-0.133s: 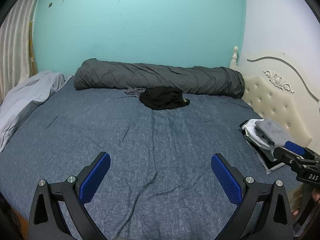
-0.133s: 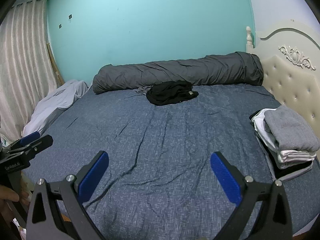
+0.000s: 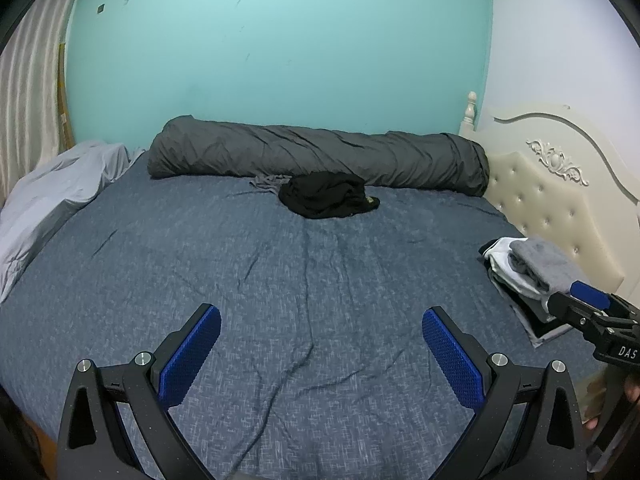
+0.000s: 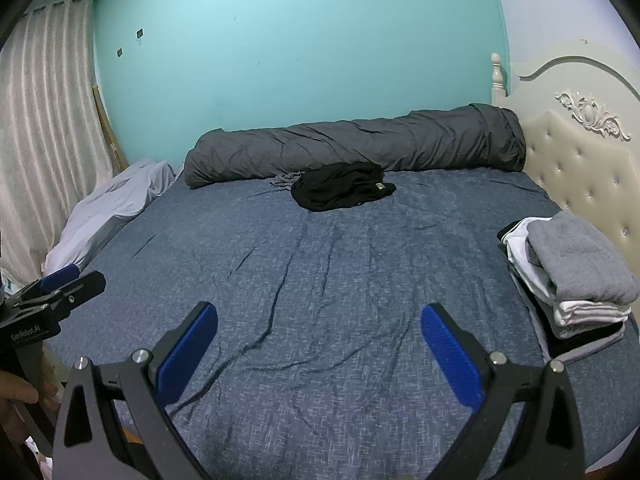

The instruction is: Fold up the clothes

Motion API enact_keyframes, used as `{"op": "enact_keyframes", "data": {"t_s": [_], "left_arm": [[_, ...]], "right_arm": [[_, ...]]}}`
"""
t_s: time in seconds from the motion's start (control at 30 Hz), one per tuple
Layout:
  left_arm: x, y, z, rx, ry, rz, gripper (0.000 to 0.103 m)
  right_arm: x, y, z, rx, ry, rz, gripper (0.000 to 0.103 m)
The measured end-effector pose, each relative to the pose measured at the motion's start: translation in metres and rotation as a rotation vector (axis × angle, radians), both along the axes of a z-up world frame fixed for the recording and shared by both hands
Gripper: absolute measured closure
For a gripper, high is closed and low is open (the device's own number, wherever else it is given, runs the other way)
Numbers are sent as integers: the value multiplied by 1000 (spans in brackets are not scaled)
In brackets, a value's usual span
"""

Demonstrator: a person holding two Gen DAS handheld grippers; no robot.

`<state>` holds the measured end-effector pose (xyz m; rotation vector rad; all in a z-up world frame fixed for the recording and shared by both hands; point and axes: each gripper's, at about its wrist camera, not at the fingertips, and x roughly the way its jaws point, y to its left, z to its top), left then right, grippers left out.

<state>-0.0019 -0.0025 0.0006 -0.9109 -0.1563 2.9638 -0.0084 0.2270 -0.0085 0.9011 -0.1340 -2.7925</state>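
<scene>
Left wrist view: the left gripper (image 3: 321,344) hovers above the near part of the bed (image 3: 280,280), its fingers (image 3: 192,356) spread wide with nothing between them, only the blue-grey sheet below. A crumpled black garment (image 3: 326,196) lies unfolded at the far side of the bed, touching the foot of a long rolled grey duvet (image 3: 320,156) that runs along the turquoise wall (image 3: 280,48). A scrap of grey cloth (image 3: 270,181) shows just left of the black garment. A pale grey pillow (image 3: 52,200) sits at the bed's left edge. At the right edge, close to the cream headboard (image 3: 560,192), rests a stack of folded clothes (image 3: 528,268) with a grey piece on top. The right gripper (image 3: 596,312) enters from the right margin, partly covering that stack; its spread cannot be judged from this angle.

Right wrist view: the right gripper (image 4: 319,342) is likewise held over the near sheet, fingers (image 4: 450,356) fully apart and empty. The black garment (image 4: 342,190) lies well ahead, against the grey duvet (image 4: 356,144). The folded stack (image 4: 572,276) is to the right, beside the headboard (image 4: 580,152): grey on top, white beneath, dark at the bottom. The left gripper (image 4: 56,288) shows at the left margin, and a hand (image 4: 18,396) grasps its handle. A cream curtain (image 4: 44,128) hangs at the left.
</scene>
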Motion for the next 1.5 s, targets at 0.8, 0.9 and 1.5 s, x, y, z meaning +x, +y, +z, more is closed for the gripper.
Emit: {"op": "enact_keyframes", "data": {"t_s": [0.8,0.9,1.5], "left_arm": [[3,15,-5,-16,3,-20,0],[2,15,-3,-16,4,-20,0],[3,15,-1,-19,7,-18,0]], "right_arm": [[3,9,-2,-2,17,-10,1],[2,9,-1,-3,16,-10,1],[0,10,2,-2,9,-10,1]]}}
